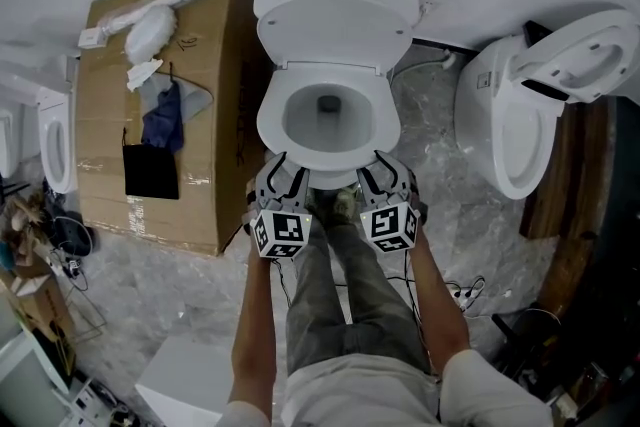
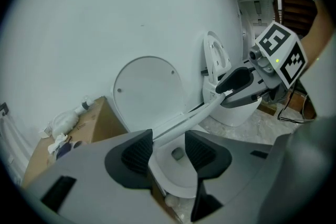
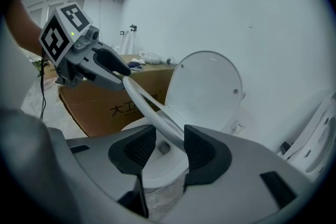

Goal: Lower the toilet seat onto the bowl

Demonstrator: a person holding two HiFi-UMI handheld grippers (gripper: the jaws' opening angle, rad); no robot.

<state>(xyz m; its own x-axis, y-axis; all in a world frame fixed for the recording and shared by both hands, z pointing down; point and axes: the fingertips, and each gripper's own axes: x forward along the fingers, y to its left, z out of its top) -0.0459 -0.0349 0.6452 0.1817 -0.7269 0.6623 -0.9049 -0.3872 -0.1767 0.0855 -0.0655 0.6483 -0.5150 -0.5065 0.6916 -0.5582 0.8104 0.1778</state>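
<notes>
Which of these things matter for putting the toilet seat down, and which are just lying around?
Part of the job:
- toilet seat, running between both pairs of jaws
- bowl
- left gripper
- right gripper

Just lying about:
- cardboard box, with a blue cloth and a white bag on it
- second toilet
- floor cables
</notes>
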